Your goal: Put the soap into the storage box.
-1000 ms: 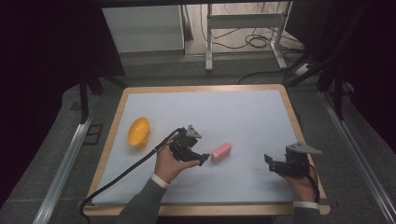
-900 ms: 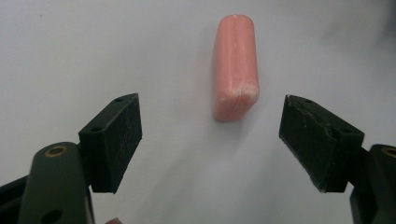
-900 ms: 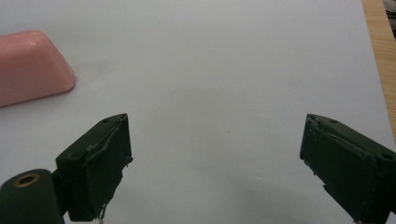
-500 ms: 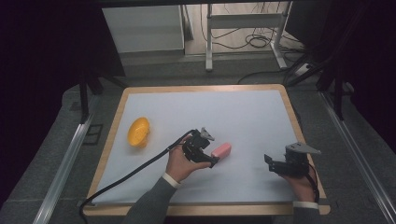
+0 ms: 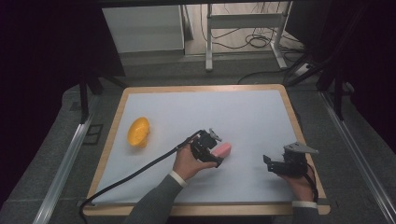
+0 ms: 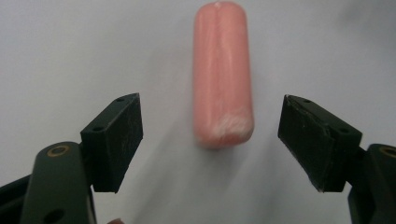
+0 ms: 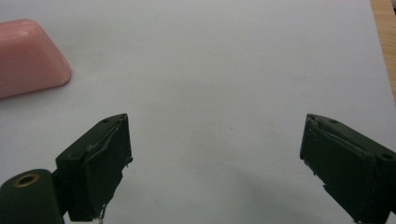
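Observation:
A pink rounded bar (image 5: 224,149) lies on the white table top (image 5: 252,112), a little right of centre. My left gripper (image 5: 216,148) reaches it from the left. In the left gripper view the bar (image 6: 223,79) points away from the camera. Its near end sits between the two jaws of the left gripper (image 6: 212,112), which is open and touching nothing. My right gripper (image 5: 267,162) hovers near the table's right front, pointing left. It is open and empty (image 7: 215,135), with the bar's end (image 7: 28,56) farther off at the upper left.
A yellow bowl-like object (image 5: 138,132) lies at the left of the table. The left gripper's black cable (image 5: 130,176) trails to the front left corner. A wooden rim (image 5: 299,135) frames the white top. Beyond the far edge stand metal legs and floor cables.
My left gripper has moved right, up to the pink bar, and its open jaws now straddle the bar's near end. The right gripper has stayed put.

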The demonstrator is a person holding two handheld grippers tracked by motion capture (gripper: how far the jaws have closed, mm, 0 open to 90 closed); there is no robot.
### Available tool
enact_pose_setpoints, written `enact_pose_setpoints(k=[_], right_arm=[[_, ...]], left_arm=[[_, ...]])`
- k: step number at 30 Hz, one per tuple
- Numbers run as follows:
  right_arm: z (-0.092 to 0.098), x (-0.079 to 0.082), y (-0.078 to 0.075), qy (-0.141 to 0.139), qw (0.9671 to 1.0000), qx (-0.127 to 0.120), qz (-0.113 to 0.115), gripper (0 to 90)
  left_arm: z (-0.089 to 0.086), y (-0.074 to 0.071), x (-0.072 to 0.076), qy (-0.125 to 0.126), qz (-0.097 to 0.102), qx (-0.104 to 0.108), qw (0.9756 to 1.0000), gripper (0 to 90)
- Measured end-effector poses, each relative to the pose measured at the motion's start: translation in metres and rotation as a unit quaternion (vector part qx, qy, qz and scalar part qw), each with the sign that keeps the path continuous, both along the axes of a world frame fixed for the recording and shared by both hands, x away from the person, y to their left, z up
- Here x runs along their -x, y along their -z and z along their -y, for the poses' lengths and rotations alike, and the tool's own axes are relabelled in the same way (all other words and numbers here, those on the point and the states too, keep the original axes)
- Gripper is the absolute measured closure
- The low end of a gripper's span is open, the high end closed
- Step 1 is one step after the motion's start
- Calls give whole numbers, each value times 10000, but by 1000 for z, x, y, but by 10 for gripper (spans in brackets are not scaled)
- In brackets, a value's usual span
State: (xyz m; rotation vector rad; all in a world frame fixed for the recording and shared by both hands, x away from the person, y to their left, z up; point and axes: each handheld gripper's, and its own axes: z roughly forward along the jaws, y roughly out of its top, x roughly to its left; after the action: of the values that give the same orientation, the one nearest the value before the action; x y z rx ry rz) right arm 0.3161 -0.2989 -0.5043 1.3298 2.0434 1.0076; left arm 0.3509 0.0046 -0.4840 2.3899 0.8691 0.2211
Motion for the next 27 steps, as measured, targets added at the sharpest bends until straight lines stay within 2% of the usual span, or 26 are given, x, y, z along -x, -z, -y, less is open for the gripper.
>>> enact_pose_setpoints(k=[9,11,20,21,24,27], right_arm=[[2,0,0,28,10000,-18,1,86],[2,0,0,21,10000,-7,16,86],[2,0,0,51,10000,1,1,86],[2,-1,0,73,10000,17,6,86],[3,-1,0,83,10000,20,6,86],[3,0,0,103,9999,0,16,86]], left_arm=[[4,12,-10,-165,-133,23,9998,271],[5,14,-11,-149,-178,66,9997,318],[9,22,-12,-226,-235,89,9994,401],[9,22,-12,-230,-240,69,9994,445],[9,24,-13,-243,-272,86,9993,474],[10,24,-12,-208,-304,134,9992,547]])
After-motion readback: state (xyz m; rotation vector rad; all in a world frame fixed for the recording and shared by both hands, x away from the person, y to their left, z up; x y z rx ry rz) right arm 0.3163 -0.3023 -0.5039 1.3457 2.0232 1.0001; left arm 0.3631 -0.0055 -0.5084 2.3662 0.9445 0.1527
